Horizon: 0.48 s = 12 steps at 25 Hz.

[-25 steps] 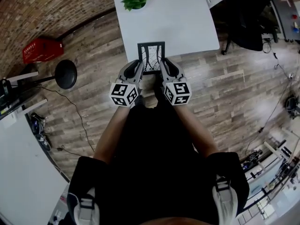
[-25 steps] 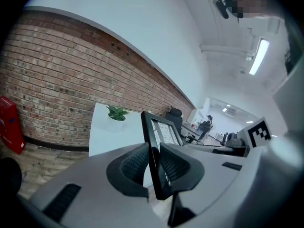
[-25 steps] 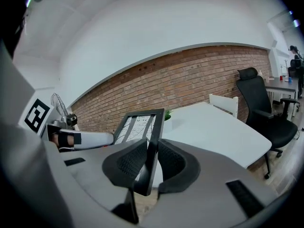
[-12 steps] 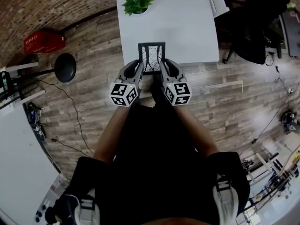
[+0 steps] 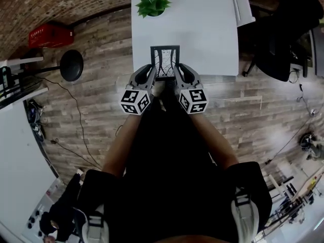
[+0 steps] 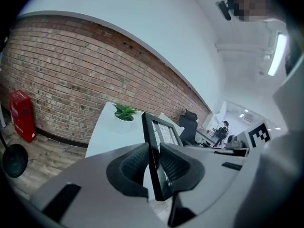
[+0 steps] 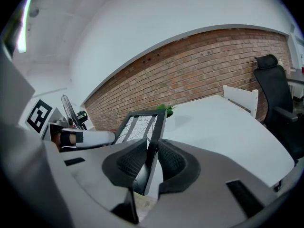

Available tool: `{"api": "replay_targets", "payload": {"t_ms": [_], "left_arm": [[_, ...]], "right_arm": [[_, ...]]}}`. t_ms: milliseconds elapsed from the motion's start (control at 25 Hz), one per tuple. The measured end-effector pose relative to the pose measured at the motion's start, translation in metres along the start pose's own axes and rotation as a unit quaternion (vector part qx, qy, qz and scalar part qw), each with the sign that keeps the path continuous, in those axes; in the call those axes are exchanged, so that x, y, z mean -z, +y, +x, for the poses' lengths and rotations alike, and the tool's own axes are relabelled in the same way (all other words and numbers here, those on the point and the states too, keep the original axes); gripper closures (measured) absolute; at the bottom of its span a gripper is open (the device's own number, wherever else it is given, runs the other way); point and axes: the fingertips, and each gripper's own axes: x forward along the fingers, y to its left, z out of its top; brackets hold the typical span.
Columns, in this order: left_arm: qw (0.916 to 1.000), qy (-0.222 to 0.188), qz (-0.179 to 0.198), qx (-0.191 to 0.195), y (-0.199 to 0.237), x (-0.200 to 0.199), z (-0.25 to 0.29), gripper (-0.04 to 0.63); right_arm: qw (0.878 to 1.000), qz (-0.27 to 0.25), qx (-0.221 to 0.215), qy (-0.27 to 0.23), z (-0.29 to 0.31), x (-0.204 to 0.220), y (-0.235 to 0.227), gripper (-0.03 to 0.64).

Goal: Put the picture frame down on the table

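Ribbed fingers (image 6: 131, 165) on seemingly glazed frame (image 6: 162, 130)

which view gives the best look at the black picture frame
The head view: almost the whole black picture frame shows face-on, over the white table's edge. The left gripper view shows it nearly edge-on between the jaws; the right gripper view shows it slanted, lower part behind the jaws.

The left gripper (image 5: 150, 70) and right gripper (image 5: 178, 69) flank the lower sides of a black rectangular picture frame (image 5: 165, 59), over the near edge of a white rectangular table (image 5: 207, 29). Beyond the left gripper, a leafy green potted plant (image 5: 153, 3) stands on that table. A round black stool (image 5: 71, 65) sits well to its left.
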Motion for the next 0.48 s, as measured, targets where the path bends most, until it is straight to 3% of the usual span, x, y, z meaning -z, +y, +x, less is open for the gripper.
{"api": "replay_targets", "payload": {"t_ms": [480], "left_arm": [[0.9993,0.014,-0.026,-0.022,0.020,0.015,0.023,0.509]], "right_arm": [[0.999,0.003,-0.016,0.030,0.028,0.010,-0.016,0.545]]}}
